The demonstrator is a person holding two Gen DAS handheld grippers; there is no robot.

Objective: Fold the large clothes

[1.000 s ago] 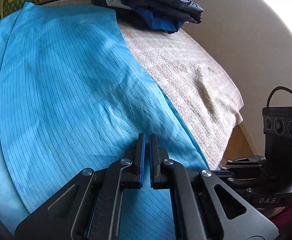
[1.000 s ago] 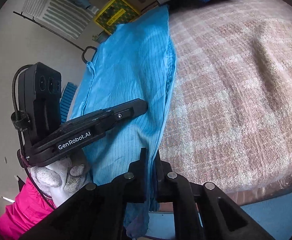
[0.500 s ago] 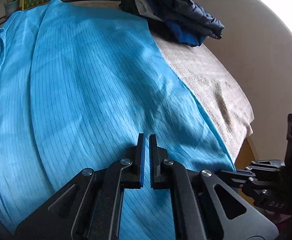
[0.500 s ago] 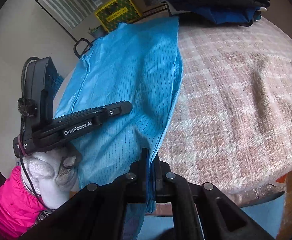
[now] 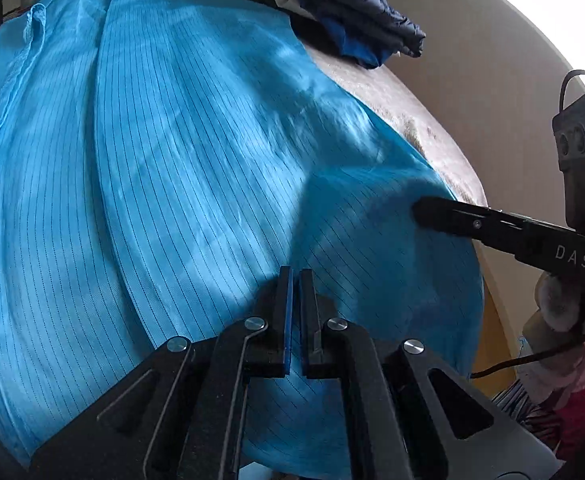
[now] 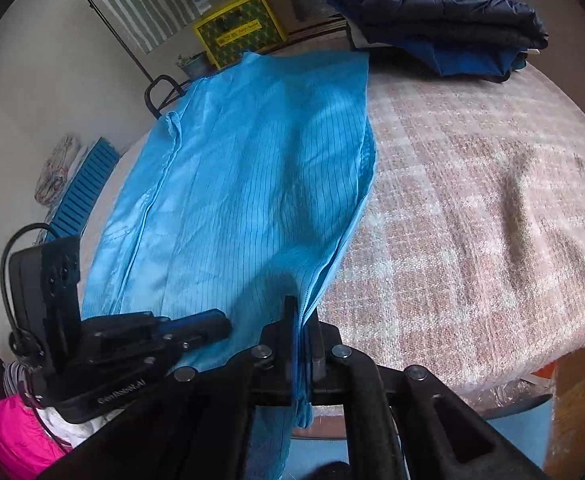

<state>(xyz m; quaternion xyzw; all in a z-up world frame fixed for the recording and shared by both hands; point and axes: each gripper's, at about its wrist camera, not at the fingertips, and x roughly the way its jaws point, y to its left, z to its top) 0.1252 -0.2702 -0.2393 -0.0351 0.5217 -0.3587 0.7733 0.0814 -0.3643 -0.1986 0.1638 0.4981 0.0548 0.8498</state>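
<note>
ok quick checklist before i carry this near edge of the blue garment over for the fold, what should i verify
1. Right gripper shut on the blue garment: ok, the side edge runs down between its fingers.
2. Left gripper shut on the same garment: ok, fabric shows in the narrow slit between its fingers.
3. Garment spread flat: not ok, it billows, with long creases along the left side.
4. Landing area on the checked blanket: ok, the stretch right of the garment is bare.
5. Stack of dark folded clothes out of the way: ok, it sits at the far end, though close to the garment's far corner.
6. Hem below the right gripper hanging free: cannot tell.
</note>
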